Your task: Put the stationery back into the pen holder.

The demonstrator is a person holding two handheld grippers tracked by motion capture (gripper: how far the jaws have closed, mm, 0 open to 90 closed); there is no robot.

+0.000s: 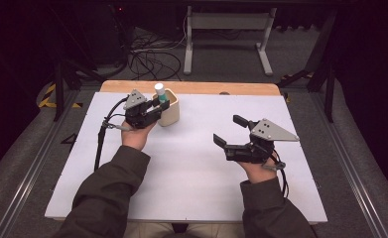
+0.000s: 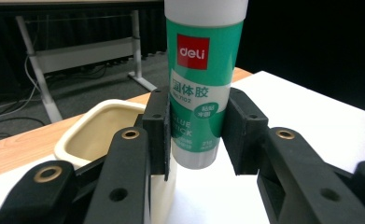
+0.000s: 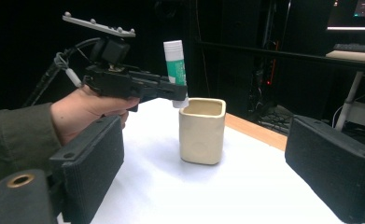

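The top of the glue stick gets cut off by the upper edge in the left gripper view, so you can't see the whole cap there. The small print low on the label is partly behind the pads and too blurry to read anyway; the red "deli" logo and "GLUE STICK" are about all that comes through. In the high view the stick is tiny, just a white cap and a sliver of green poking up past the left claw, and the claw covers the rest. The room behind the desk is dark, only table legs and a cable tangle on the floor are really readable.

Left claw: it's pinching the glue stick around its lower half, one pad pressed on each side, stick upright. In the right gripper view the stick's bottom end hangs just above the near rim of the cream square cup, over the edge rather than centred over the opening. Can't tell if it's actually touching the rim or just a hair above.

Right claw: spread wide, nothing between the pads, held above the white desk well to the right of the cup. In its own view the two pads sit far apart at the left and right edges, with the cup between them farther off.
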